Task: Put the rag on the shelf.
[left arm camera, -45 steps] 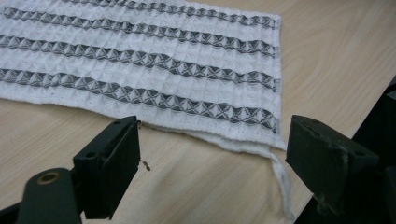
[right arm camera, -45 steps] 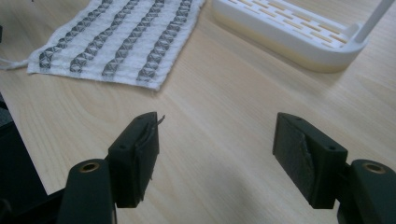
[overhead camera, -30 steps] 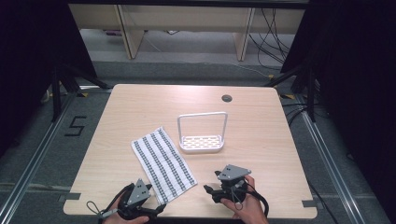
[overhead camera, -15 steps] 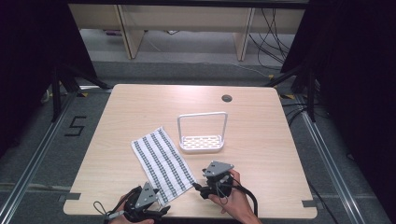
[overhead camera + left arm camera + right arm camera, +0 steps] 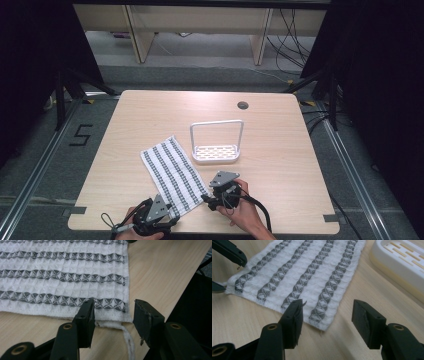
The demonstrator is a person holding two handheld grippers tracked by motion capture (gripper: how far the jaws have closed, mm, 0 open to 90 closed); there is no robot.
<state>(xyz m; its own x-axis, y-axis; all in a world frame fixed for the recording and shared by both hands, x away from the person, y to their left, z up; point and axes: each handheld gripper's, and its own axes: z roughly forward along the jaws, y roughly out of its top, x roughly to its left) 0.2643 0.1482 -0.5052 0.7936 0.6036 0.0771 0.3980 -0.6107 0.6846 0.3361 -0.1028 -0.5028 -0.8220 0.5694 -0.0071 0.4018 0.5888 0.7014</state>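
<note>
L gripper (image 5: 113,315): jaws part-open, have just been closing. Near corner of towel (image 5: 62,277) sits between them; one jaw lies over the hem, other stands clear off the towel's side edge, so no clamp yet. Loose white thread (image 5: 127,338) trails from that corner twd camera.

R gripper (image 5: 327,315): jaws moderately open, also just been narrowing. Other near corner of towel lies in the gap, pads not touching cloth. Holding nothing.

Towel: white waffle weave w/ dark grey patterned stripes running lengthwise, hemmed edges, lying flat, unfolded. In high view it's on the table (image 5: 150,115) front-left of centre, set at a diagonal, near short edge by both grippers, L at bottom left, R to its right.

White rack (image 5: 216,145) w/ slotted base and hoop handle just beyond towel's far right corner, near centre.
</note>
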